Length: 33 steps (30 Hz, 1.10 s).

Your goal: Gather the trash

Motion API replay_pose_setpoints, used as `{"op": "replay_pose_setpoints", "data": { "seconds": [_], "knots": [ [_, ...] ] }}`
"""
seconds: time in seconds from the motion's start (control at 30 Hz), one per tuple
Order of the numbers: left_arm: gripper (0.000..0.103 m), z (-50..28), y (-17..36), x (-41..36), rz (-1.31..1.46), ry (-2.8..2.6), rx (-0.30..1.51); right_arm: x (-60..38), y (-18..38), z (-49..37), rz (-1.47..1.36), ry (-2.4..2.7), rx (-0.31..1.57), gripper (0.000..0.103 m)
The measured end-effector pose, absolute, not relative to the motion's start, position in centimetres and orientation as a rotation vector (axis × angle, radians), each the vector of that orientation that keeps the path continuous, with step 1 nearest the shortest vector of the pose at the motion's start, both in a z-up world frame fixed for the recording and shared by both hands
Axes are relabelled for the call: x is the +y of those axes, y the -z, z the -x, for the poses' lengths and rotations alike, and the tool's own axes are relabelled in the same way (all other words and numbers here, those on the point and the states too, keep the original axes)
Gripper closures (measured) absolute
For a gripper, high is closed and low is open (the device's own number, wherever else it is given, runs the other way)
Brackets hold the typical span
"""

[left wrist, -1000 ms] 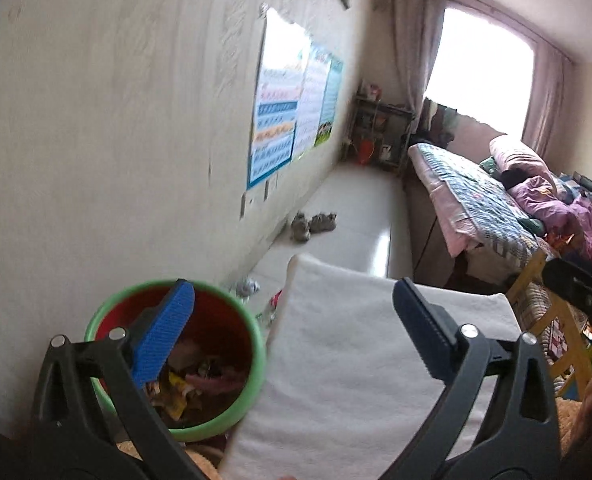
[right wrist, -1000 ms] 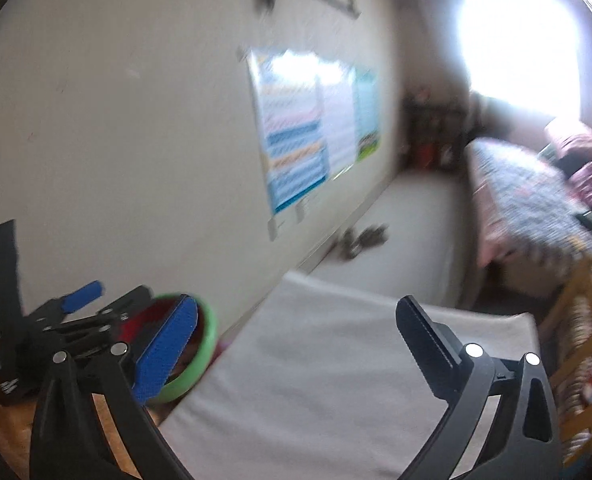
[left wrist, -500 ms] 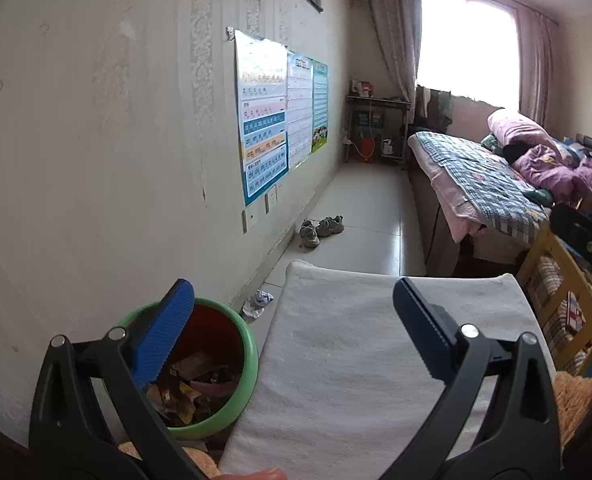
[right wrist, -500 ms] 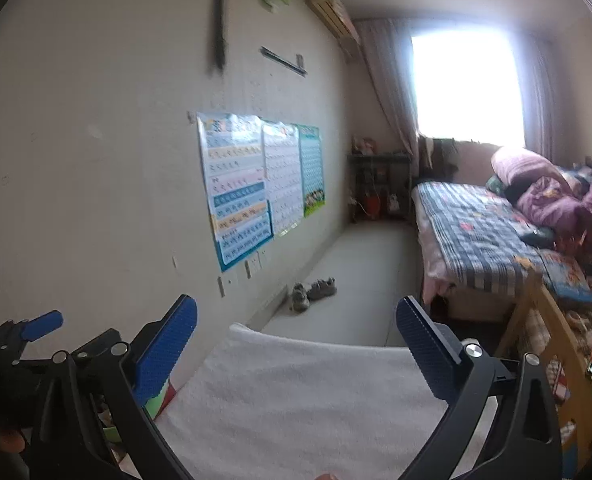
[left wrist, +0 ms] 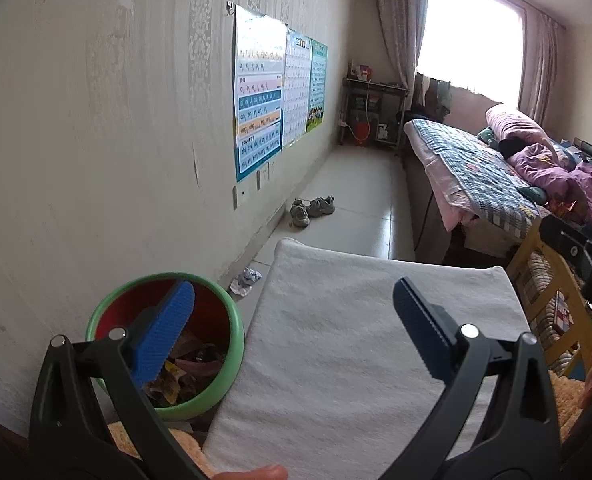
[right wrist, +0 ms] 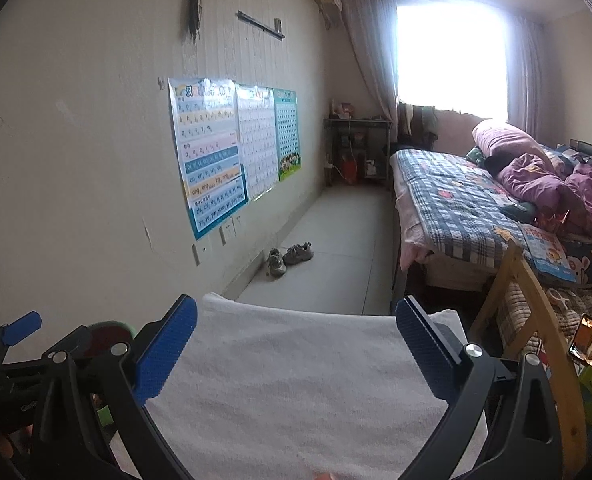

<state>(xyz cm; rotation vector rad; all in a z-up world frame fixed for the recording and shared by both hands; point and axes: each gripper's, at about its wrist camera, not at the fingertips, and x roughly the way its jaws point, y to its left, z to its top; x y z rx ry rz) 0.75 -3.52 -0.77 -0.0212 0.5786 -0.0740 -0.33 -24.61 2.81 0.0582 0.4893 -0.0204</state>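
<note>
Trash piled in a round bin with green rim and red inside, low at the left, beside a white towelled pad. Crumpled wrapper loose on the floor just past the bin, against the wall's foot. Left gripper spread wide, nothing between the blue pads, one finger over the bin and the other over the pad. Right gripper likewise wide apart and bare, both fingers above the same white pad.

Three charts pinned in a row on the cream wall; rows of letters, seemingly pinyin, with "ang eng" just readable on an orange band, the remaining print too small to make out. No brand legible anywhere.

Pale tiled floor running to a bright curtained window. Pair of grey shoes near the skirting. Bed at right under a blue checked quilt, purple bedding heaped at its head. Dark shelf rack in the far corner. Wooden chair frame in the right foreground.
</note>
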Motion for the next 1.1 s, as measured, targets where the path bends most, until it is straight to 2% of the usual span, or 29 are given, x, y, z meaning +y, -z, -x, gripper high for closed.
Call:
{"op": "replay_pose_setpoints", "data": {
  "seconds": [0.9,1.1],
  "knots": [
    [0.006,-1.1,1.4,-3.2,0.029,0.081,0.606,-24.8,-2.0,0.0,-0.051,0.057,0.539,0.007],
    [0.006,-0.9,1.7,-3.0,0.019,0.073,0.591,-26.1,0.9,-0.8,-0.060,0.090,0.610,0.007]
  ]
}}
